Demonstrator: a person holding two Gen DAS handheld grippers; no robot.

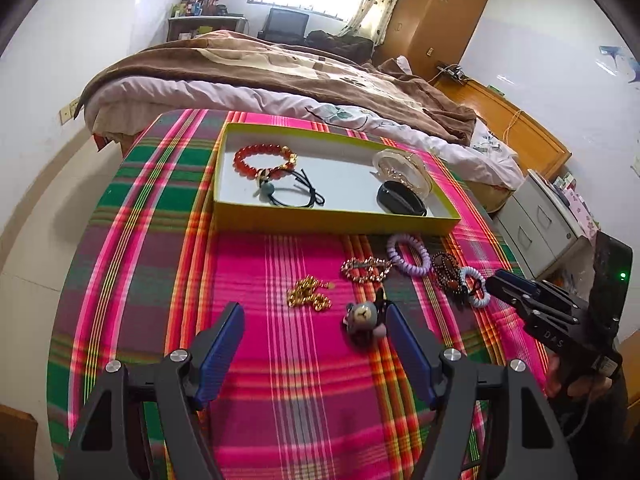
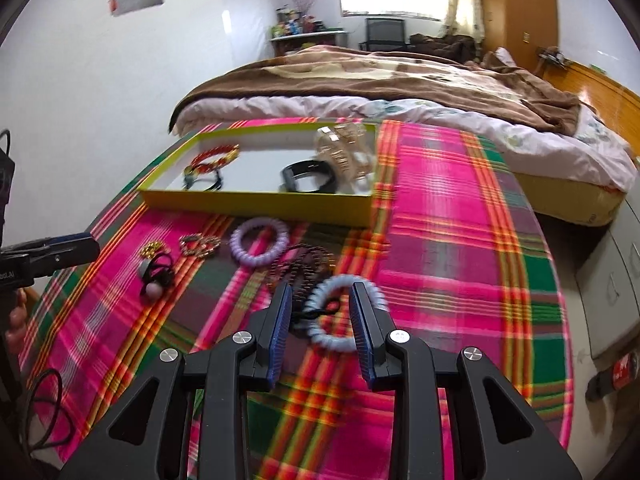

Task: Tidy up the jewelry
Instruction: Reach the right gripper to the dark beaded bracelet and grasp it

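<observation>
We are midway through sorting: the tray (image 1: 240, 216) already holds a red bead bracelet (image 1: 262, 160) and a few other pieces, while several more lie on the plaid cloth (image 1: 280, 380) in front of it. Our right gripper (image 2: 322, 316) is partly open, its fingers straddling the pale blue coil hair tie (image 2: 340, 338) on the cloth, gripping nothing yet. Our left gripper (image 1: 314, 322) hangs wide open and empty beside the bear charm (image 1: 362, 316); next, we judge, the right must close on the coil and carry it into the tray.
</observation>
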